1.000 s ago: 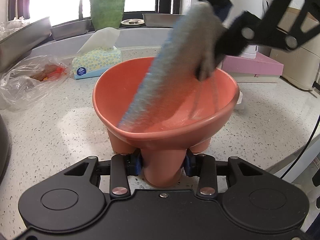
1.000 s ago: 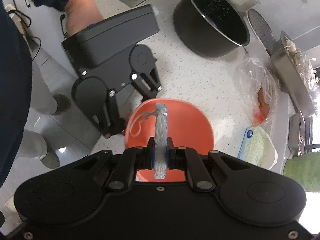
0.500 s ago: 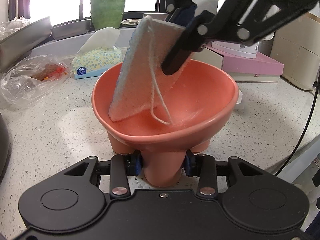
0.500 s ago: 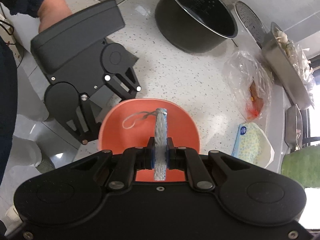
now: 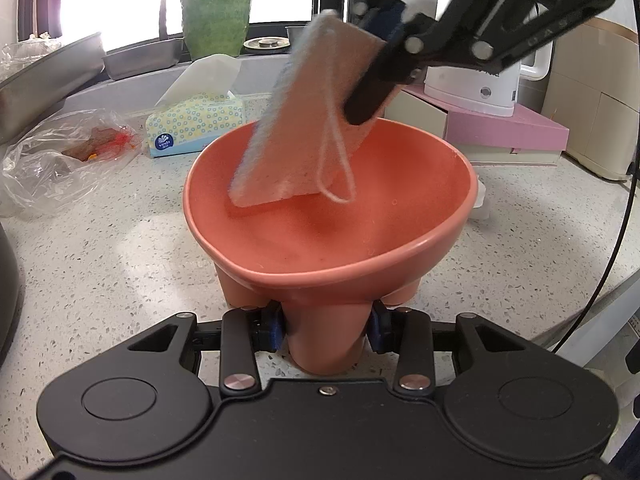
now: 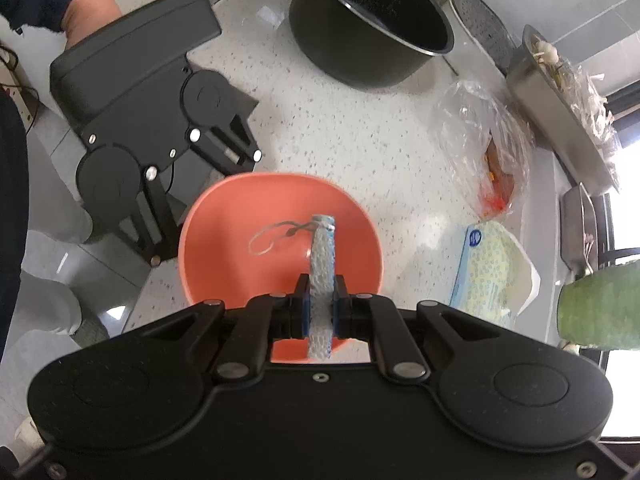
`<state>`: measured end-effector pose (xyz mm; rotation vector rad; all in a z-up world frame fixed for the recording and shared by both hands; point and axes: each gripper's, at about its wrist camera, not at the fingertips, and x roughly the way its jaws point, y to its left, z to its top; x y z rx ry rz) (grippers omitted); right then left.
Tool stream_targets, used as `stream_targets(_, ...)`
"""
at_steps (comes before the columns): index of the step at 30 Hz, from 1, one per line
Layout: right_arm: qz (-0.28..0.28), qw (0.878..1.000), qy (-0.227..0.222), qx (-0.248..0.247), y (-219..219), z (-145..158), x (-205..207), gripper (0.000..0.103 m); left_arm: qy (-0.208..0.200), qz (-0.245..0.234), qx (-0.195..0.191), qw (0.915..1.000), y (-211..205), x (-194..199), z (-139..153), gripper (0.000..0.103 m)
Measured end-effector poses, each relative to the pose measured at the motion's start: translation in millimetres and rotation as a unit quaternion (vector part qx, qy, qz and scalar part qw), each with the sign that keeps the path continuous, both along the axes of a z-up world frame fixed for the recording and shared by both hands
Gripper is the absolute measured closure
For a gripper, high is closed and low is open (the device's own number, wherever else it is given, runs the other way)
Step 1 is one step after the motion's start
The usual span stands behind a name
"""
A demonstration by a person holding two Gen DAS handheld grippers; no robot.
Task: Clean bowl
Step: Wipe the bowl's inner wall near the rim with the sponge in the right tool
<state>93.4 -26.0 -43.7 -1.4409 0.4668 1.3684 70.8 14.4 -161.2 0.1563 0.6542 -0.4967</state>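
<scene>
A salmon-coloured bowl with stubby legs stands on the speckled counter. My left gripper is shut on its front leg. In the left wrist view my right gripper comes in from the upper right, shut on a flat sponge with a string loop. The sponge hangs tilted, its lower corner down inside the bowl's left part. From the right wrist view the sponge is seen edge-on between my right gripper's pads, above the bowl, with the loop trailing left. The left gripper's body lies at the bowl's upper left.
A tissue box and a clear plastic bag lie behind the bowl to the left. A black pot, metal trays, a green vase, a pink box with a white appliance and a hand are around.
The sponge has swung from the bowl's middle to its left side and turned flat-on to the left wrist camera. The bowl and my left gripper stayed put.
</scene>
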Motion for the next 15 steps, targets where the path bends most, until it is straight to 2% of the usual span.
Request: stream_targets(15,0.012,0.999,0.030,-0.023,-20.2,-5.0,-17.6,0.092,0.002,0.003,0.000,1.0000,-2.8,0.5,1.8,0.065)
